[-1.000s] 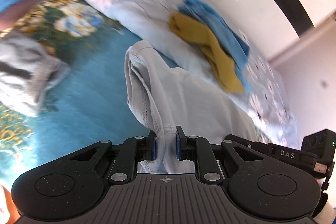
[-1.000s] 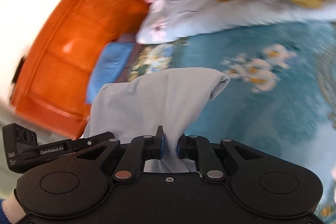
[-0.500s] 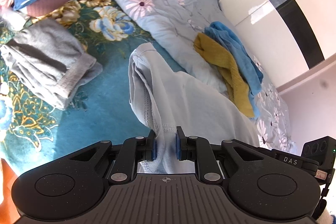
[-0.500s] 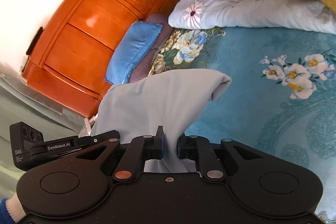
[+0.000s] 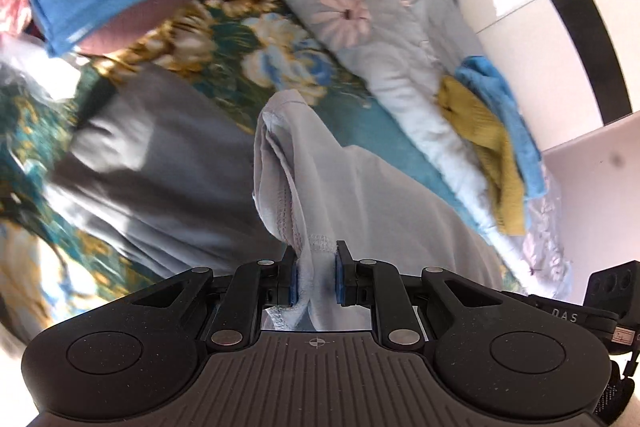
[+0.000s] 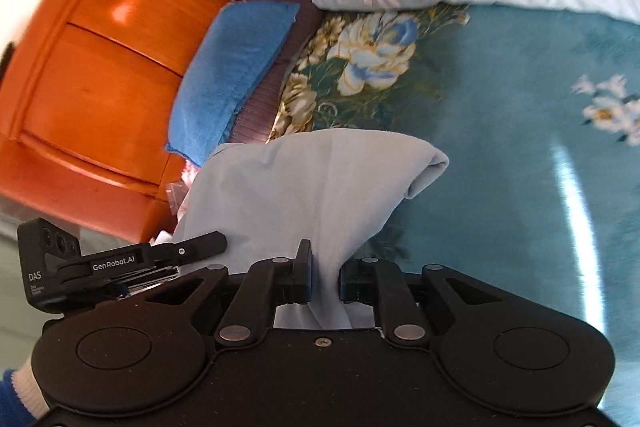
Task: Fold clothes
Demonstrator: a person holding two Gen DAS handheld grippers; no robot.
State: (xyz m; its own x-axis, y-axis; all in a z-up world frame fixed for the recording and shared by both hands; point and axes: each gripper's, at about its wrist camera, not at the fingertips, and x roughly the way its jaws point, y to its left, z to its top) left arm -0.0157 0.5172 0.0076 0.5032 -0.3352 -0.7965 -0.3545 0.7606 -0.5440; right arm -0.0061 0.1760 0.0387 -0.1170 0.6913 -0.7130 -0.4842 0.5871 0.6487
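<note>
From half a second back, I've swung both ends of the pale blue garment (image 5: 360, 195) across the bed (image 6: 500, 115) toward the folded grey garment (image 5: 160, 163), which now fills the view just left of my left gripper (image 5: 316, 281), clenched on a stitched hem. My right gripper (image 6: 324, 279) grasps the other end of the same cloth, hanging above the bed beside the blue pillow (image 6: 236, 67). I judge I'm carrying it to the grey stack; no containers are in view.
</note>
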